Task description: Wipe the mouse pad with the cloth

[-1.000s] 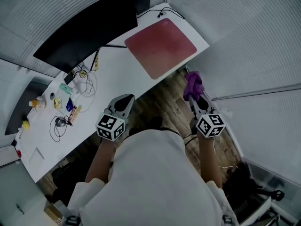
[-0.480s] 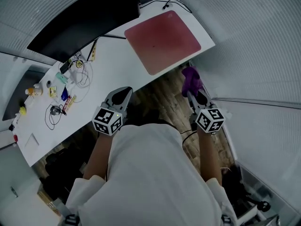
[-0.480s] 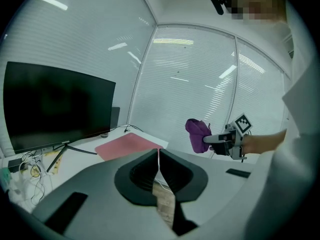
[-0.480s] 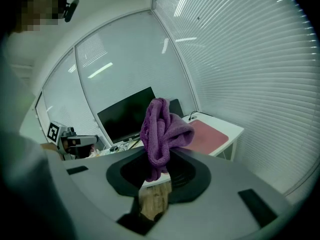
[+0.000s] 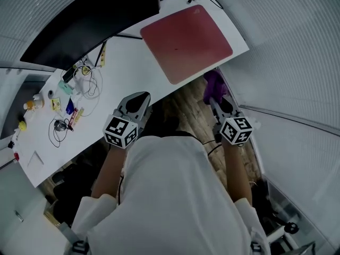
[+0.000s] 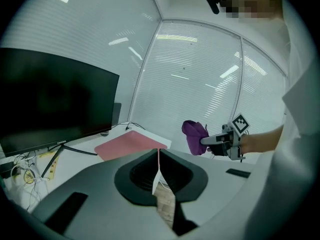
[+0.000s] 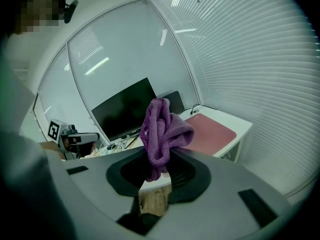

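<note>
Right gripper view | cloth point(image 7: 162, 126) purple, bunched, in jaws; mouse pad point(image 7: 212, 131) red

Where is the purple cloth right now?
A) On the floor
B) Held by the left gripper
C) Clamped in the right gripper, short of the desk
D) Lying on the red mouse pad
C: the right gripper is shut on the purple cloth, held off the desk edge, not touching the mouse pad.
</note>
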Demonstrator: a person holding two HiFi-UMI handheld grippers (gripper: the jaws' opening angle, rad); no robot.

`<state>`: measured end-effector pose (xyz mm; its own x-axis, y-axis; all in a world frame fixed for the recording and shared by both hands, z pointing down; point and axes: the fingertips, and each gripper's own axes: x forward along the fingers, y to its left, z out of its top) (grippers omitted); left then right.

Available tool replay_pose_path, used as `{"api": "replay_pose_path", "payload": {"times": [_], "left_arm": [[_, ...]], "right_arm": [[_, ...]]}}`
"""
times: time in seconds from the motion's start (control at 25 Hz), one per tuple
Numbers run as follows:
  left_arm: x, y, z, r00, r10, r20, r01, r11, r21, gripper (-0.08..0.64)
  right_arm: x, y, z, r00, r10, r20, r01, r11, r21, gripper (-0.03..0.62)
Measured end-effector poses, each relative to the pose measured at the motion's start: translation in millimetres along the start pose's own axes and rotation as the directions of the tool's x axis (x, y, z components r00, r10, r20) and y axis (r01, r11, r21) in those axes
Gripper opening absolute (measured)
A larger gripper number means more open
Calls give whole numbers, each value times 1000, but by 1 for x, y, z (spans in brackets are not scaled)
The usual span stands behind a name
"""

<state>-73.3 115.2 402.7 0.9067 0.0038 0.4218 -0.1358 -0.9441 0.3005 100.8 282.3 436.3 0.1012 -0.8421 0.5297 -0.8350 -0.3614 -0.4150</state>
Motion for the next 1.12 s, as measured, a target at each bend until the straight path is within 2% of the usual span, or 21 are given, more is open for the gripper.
{"api": "replay_pose_path", "payload": {"times": [0.36,0.56,0.84,1.12], "left_arm": [[41,48,5,996,-80,-41,79,997,-16,23],[56,74,6,992,-109,-61,108,994,-22,23],[60,99,-1,985,-148,-84,143,988,-58,23],[56,110,-13,985,-145,-91,138,987,-83,23]], "right_arm": [[60,3,13,996,-10,-84,9,1000,-20,101],[94,1,8,991,-5,-134,7,1000,18,101],[133,16,1,974,16,-224,-11,1000,25,101],[158,25,-20,948,63,-312,-59,998,23,101]]}}
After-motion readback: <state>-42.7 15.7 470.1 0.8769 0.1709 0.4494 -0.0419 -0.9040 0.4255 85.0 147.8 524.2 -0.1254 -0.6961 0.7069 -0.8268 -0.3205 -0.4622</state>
